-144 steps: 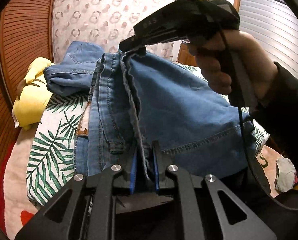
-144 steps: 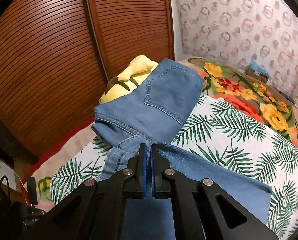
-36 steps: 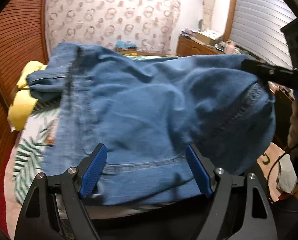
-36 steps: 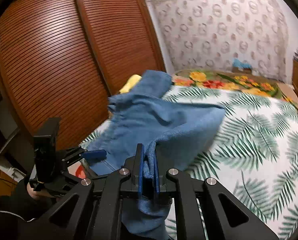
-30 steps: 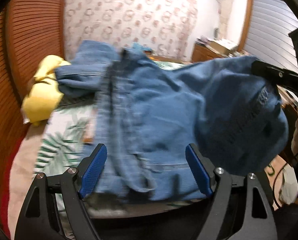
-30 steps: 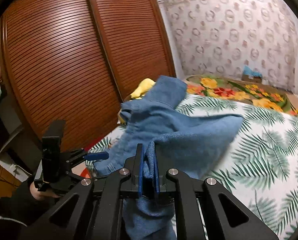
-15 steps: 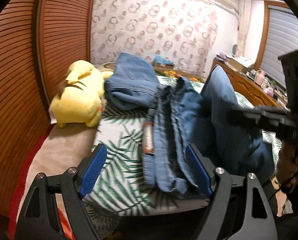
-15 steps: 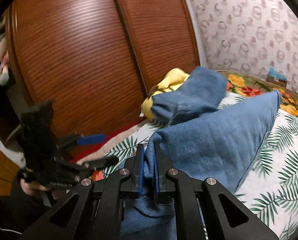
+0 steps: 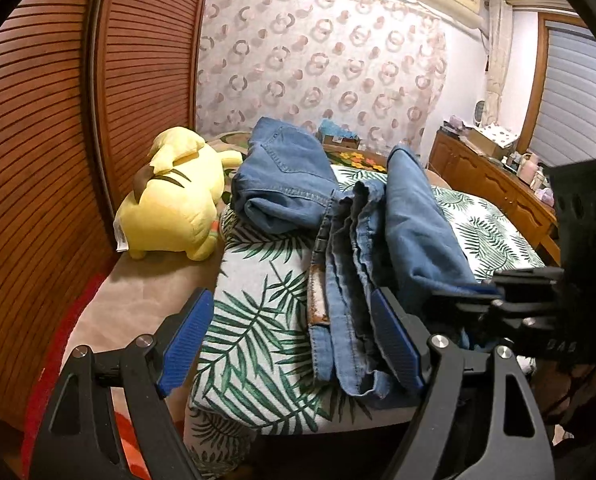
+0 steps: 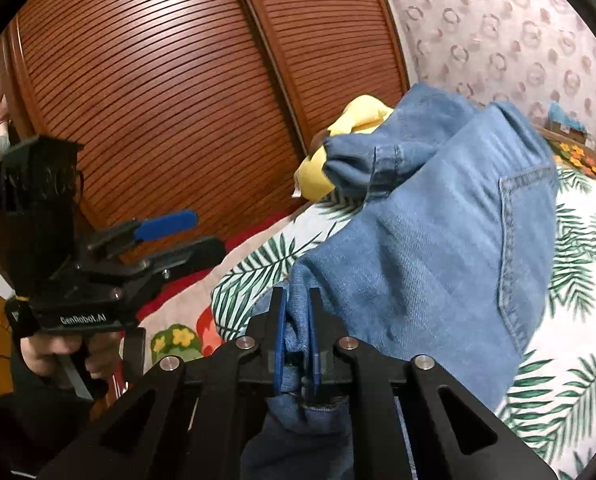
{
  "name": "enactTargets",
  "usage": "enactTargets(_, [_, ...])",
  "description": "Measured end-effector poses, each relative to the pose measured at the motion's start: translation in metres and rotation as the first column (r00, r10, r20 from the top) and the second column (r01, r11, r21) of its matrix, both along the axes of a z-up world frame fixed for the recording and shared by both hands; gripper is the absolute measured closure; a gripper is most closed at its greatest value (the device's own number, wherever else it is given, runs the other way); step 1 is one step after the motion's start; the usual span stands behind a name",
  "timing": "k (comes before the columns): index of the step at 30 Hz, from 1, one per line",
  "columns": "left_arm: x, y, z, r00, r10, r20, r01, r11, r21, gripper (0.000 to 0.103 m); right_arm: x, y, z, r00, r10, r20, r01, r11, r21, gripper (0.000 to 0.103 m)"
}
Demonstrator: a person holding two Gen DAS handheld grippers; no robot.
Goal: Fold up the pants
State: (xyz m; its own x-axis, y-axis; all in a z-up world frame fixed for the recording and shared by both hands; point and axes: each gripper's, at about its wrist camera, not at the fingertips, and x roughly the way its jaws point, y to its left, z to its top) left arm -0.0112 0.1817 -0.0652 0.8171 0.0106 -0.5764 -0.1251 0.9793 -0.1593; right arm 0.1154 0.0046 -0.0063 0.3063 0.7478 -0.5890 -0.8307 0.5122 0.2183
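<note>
Right wrist view shows the right gripper (image 10: 296, 338) with a bunched edge of the jeans (image 10: 418, 256) between its jaws; the jaws have just been opening a little, but the denim sits tight between the pads, so I judge it is gripped. Ahead of these jaws the jeans lie doubled over on the bed (image 10: 570, 364), pocket side up. To their left the left gripper (image 9: 287, 340) has its jaws wide apart and holds nothing; the jeans lie just ahead of its right jaw. I think the fold is being laid down, and the next move calls for letting the edge go and flattening the layers. Beyond the jaws lie a second folded denim piece (image 9: 285, 184) and a yellow plush (image 9: 173, 196), beside a slatted wooden wardrobe (image 9: 41, 152).
</note>
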Motion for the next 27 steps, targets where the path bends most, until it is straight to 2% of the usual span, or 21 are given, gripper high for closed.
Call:
enactTargets(4, [0.003, -0.009, 0.005, 1.0, -0.026, 0.013, 0.026, 1.0, -0.002, 0.022, -0.008, -0.016, 0.014, 0.999, -0.024, 0.049, 0.023, 1.0, 0.01, 0.074])
enactTargets(8, [0.01, -0.022, 0.012, 0.997, -0.07, 0.024, 0.07, 0.998, -0.001, 0.022, -0.017, -0.039, 0.035, 0.987, -0.077, 0.143, 0.071, 0.997, 0.04, 0.066])
enactTargets(11, [0.017, -0.033, 0.018, 0.994, -0.105, 0.035, 0.106, 0.994, -0.011, 0.022, -0.015, -0.056, 0.043, 0.971, -0.131, 0.2, 0.124, 0.991, 0.045, 0.063])
enactTargets(15, [0.027, -0.049, 0.024, 0.987, -0.157, 0.046, 0.157, 0.988, 0.003, 0.022, 0.002, -0.07, 0.038, 0.954, -0.214, 0.21, 0.211, 0.977, 0.034, 0.062])
enactTargets(17, [0.035, -0.055, 0.021, 0.983, -0.179, 0.027, 0.179, 0.984, 0.003, 0.022, 0.005, -0.072, 0.034, 0.94, -0.253, 0.23, 0.256, 0.966, 0.018, 0.062])
enactTargets(18, [0.04, -0.058, 0.019, 0.981, -0.196, 0.018, 0.196, 0.981, -0.002, 0.025, 0.009, -0.073, 0.031, 0.938, -0.262, 0.225, 0.266, 0.964, 0.015, 0.062])
enactTargets(22, [0.06, -0.063, 0.003, 0.968, -0.249, -0.043, 0.247, 0.968, -0.043, 0.045, -0.004, -0.065, 0.025, 0.935, -0.287, 0.208, 0.293, 0.956, 0.0, 0.062])
enactTargets(25, [0.07, -0.066, -0.01, 0.955, -0.28, -0.095, 0.276, 0.959, -0.061, 0.05, -0.007, -0.068, 0.028, 0.936, -0.293, 0.197, 0.3, 0.954, -0.004, 0.062])
enactTargets(27, [0.068, -0.068, -0.013, 0.951, -0.292, -0.106, 0.287, 0.956, -0.06, 0.057, -0.006, -0.069, 0.029, 0.936, -0.297, 0.187, 0.303, 0.953, -0.007, 0.062])
